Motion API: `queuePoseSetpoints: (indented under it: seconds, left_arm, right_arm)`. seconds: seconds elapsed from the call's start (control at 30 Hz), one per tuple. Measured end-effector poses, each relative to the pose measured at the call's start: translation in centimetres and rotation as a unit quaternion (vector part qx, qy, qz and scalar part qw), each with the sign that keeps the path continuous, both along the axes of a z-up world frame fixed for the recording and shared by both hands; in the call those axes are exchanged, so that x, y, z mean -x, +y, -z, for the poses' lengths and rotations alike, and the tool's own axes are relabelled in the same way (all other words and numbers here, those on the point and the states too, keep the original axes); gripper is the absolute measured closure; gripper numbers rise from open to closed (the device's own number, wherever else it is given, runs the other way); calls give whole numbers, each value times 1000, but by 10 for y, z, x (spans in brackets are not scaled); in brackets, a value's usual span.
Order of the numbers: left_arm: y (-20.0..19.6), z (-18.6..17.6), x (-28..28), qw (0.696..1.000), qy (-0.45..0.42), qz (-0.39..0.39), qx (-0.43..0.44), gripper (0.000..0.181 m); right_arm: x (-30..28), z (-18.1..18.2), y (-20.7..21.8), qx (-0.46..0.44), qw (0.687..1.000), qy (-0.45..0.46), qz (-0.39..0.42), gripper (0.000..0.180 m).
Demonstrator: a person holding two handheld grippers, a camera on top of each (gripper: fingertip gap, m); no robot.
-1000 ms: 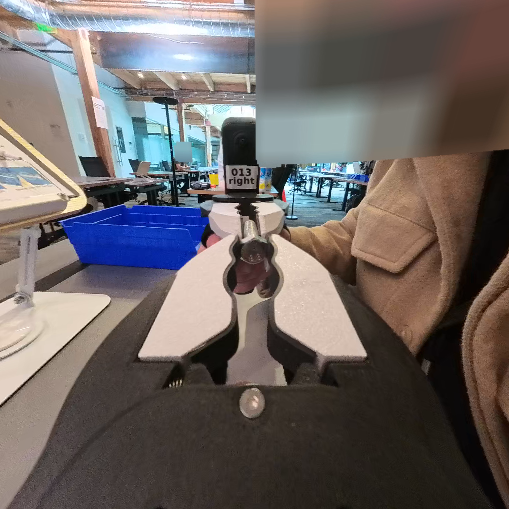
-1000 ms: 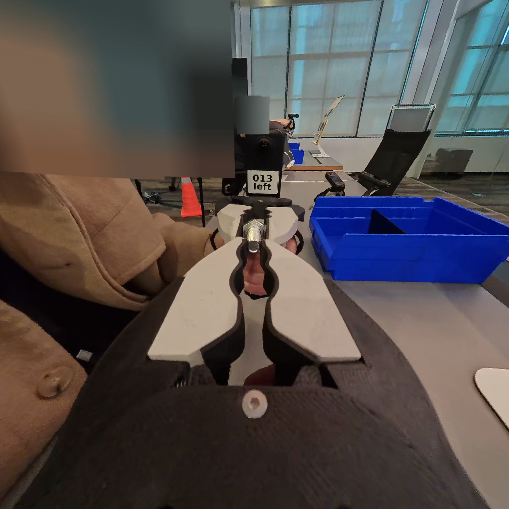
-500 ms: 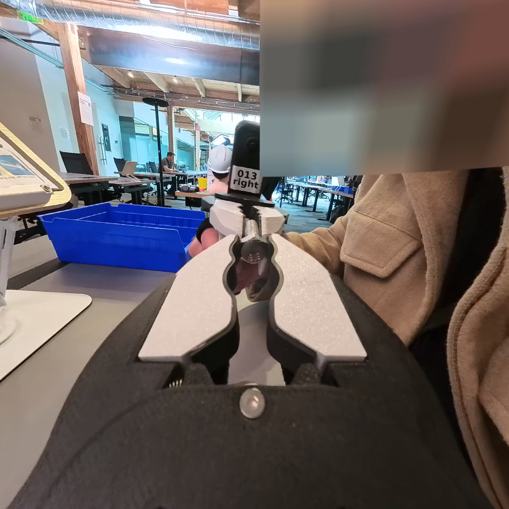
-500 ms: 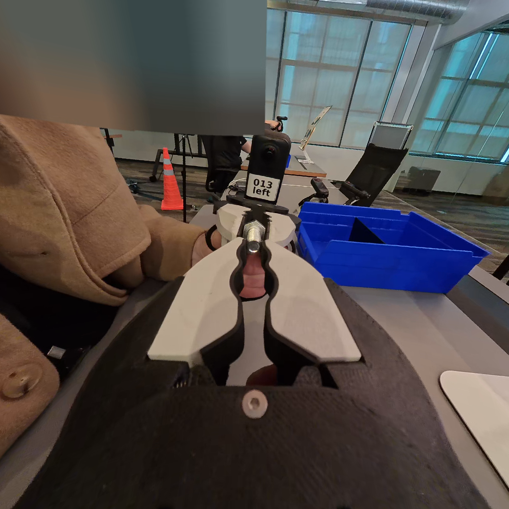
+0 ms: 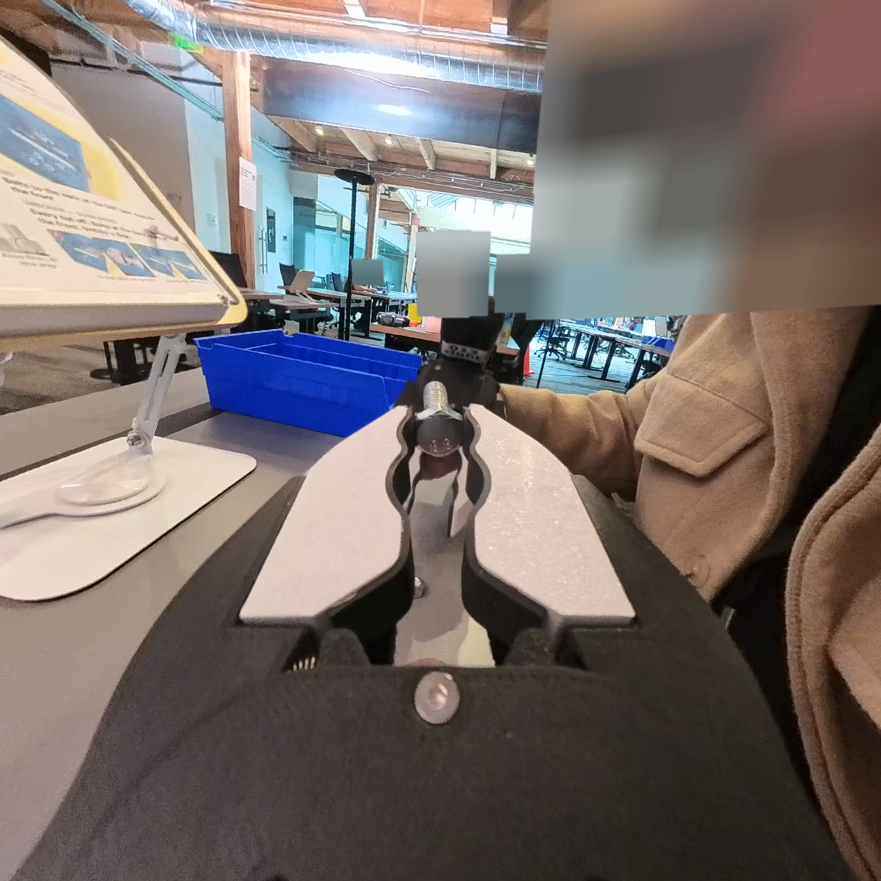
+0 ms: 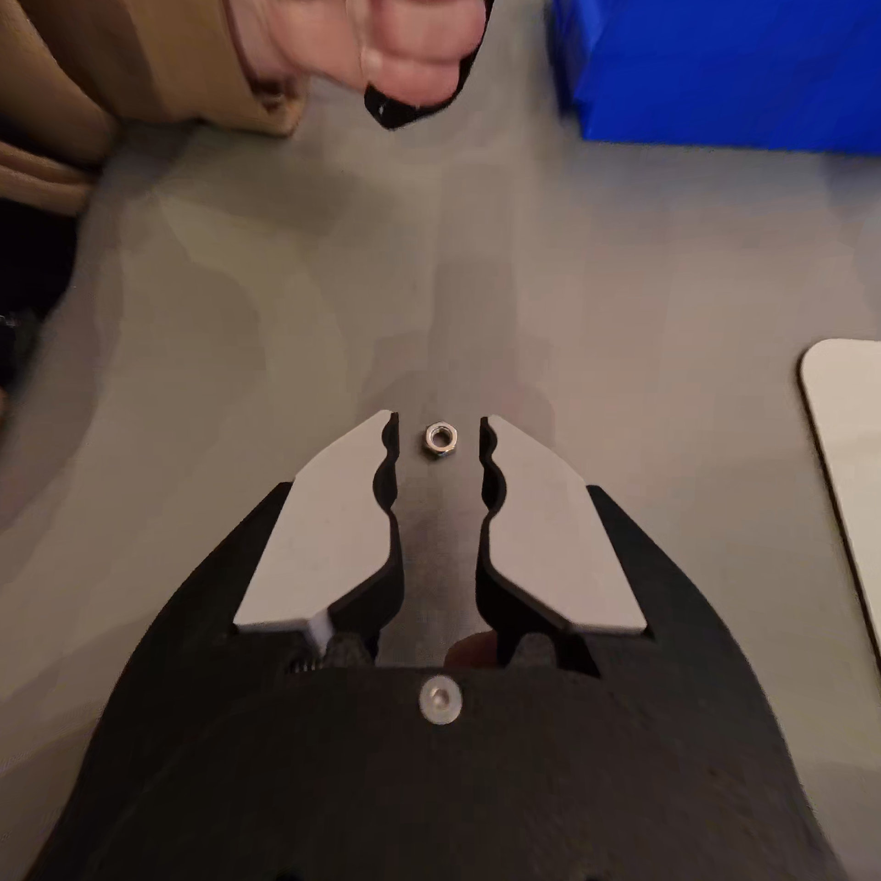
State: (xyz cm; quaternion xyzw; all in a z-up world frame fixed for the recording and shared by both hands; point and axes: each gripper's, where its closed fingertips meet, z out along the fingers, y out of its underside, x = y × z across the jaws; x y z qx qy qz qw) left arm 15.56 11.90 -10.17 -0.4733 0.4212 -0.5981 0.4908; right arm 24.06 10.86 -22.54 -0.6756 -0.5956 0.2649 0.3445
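My left gripper [image 5: 437,410] is shut on the hex head of a steel bolt [image 5: 438,431], held above the grey table [image 5: 267,443]; the threaded shank points away from me. The black body of the right gripper [image 5: 469,376] shows just behind the bolt. In the right wrist view, my right gripper [image 6: 437,418] is open and points down at the table [image 6: 286,286]. A small steel hex nut [image 6: 441,441] lies flat on the table between its fingertips, touching neither. A person's hand [image 6: 405,52] is at the top edge.
A blue plastic bin [image 5: 305,376] stands at the back of the table and shows in the right wrist view [image 6: 715,71]. A document stand [image 5: 95,229] rests on a white base plate [image 5: 119,481], whose corner shows at the right [image 6: 848,453]. A person's tan coat [image 5: 715,429] fills the right side. My right fingertips sit around 15 cm from my left ones.
My right gripper has let go at the bolt's threaded end, opened and tipped down to the table, where the nut now lies. My left gripper still holds the bolt and has swung slightly.
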Motion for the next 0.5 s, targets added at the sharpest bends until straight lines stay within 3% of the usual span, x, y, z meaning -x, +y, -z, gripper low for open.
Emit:
queuePoseSetpoints:
  seconds: [0.2, 0.5]
  left_arm:
    - [1, 6, -3, 1000, 7, 4, 9, 163]
    - [2, 6, -3, 1000, 3, 5, 15, 163]
  right_arm:
    - [7, 41, 3, 5, 997, -79, -3, 150]
    - [9, 48, 5, 32, 996, -79, 5, 162]
